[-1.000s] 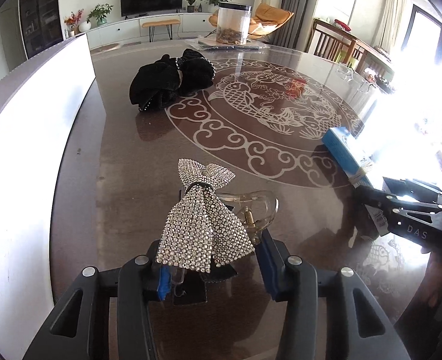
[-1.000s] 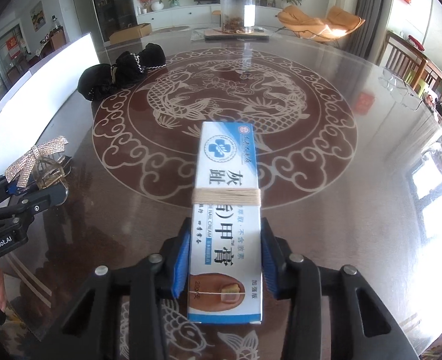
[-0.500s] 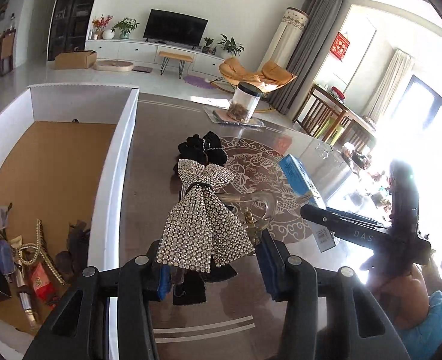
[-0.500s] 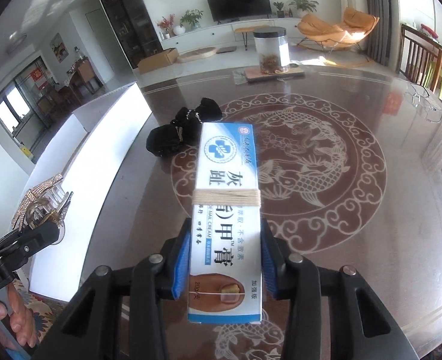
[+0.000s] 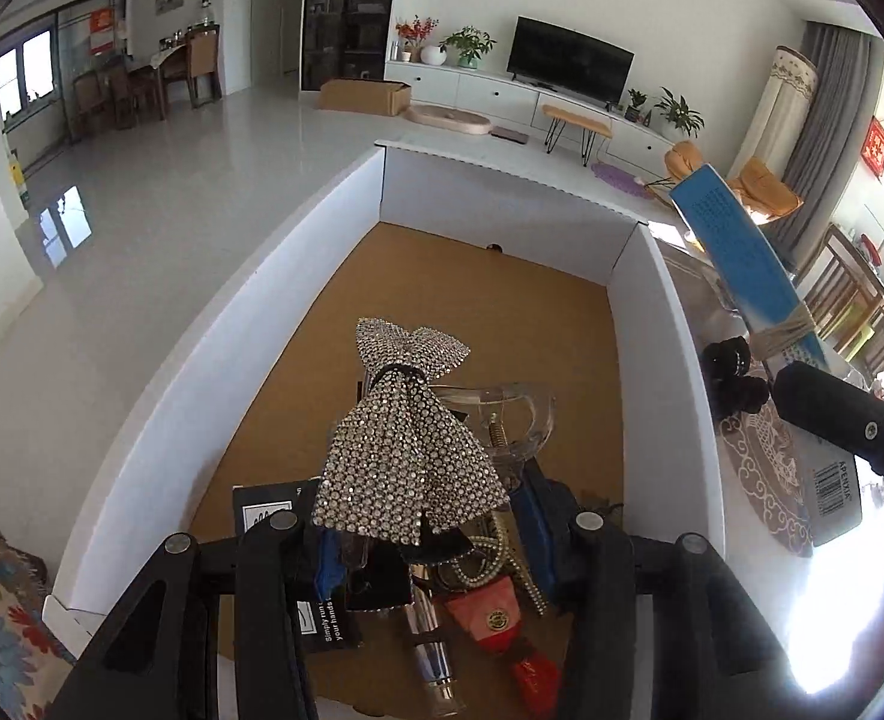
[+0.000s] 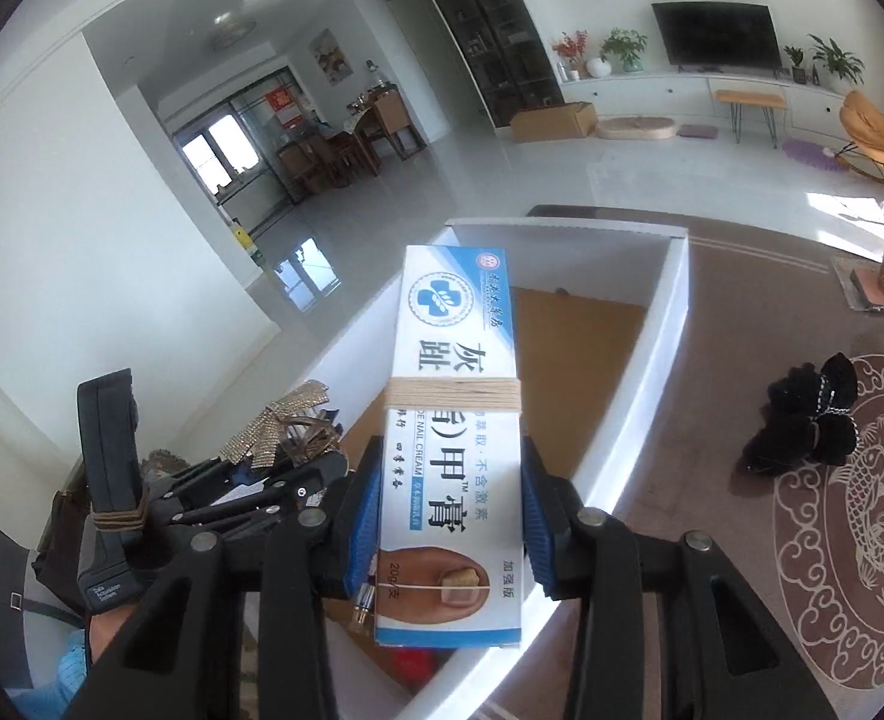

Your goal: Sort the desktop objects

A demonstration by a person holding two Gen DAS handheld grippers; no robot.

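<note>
In the left wrist view, the left gripper [image 5: 423,534] sits low in the middle of the frame, its blue pads closed on the clear hair clip [image 5: 502,420] that carries a rhinestone bow [image 5: 405,444]. The bow stands up and away from the fingers, its long axis running up the frame. Directly beneath it is the white box [image 5: 664,360] with its brown floor; at the bottom of the frame a small pile already lies there — a black card [image 5: 273,516], a red pouch [image 5: 490,618], a bead chain [image 5: 490,552]. So this hand is already over the drop zone, and release looks like the next step.

Further right, in the right wrist view, the right gripper [image 6: 448,516] is clamped on the sides of a blue-and-white cream carton [image 6: 454,438], bound by a rubber band [image 6: 451,393], long axis pointing away up the frame. It seems to hang above the box's near wall [image 6: 640,396] rather than fully inside — hard to be sure through the fisheye. At the right edge, a black scrunchie [image 6: 808,414] remains on the patterned table [image 6: 742,312].
</note>
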